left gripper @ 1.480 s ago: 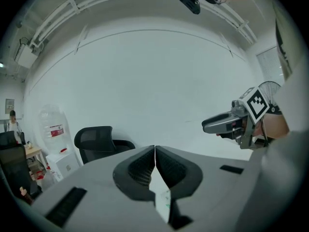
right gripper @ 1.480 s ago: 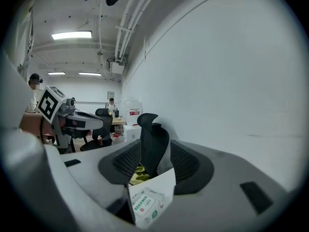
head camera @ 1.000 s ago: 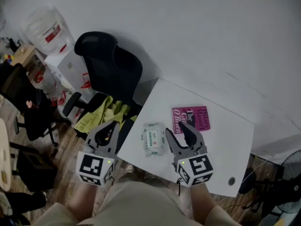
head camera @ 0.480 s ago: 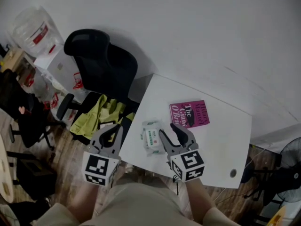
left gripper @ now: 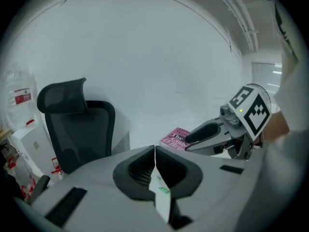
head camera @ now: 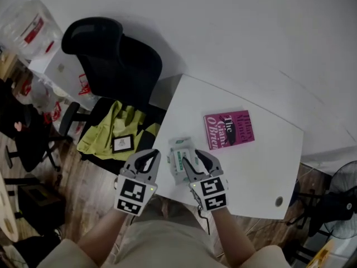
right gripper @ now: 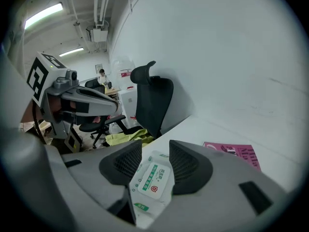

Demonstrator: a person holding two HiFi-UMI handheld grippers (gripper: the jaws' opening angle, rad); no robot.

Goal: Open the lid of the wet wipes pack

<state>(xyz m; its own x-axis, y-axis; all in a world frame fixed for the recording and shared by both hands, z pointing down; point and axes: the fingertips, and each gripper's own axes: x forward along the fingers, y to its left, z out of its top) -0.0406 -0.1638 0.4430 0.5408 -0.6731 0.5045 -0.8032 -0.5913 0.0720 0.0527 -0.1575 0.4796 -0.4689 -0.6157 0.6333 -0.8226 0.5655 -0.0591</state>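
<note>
**Q:** Where did the wet wipes pack lie, and how did the 2 grippers stand?

**A:** The pack lay flat at the near left of the table, close to its edge, with the book beyond it to the right. The left gripper had its jaws closed on a thin white, green-printed edge, apparently the pack's left seam. The right gripper held its jaws moderately apart above the lid, touching nothing.

**Q:** What could go wrong?

**A:** 2 failures seemed likely. The seam gave little purchase, so an upward pull on the lid might have drawn it from the left jaws and lifted the whole light pack. The right jaws might also have closed on soft film instead of the lid's lip, leaving the lid shut.
</note>
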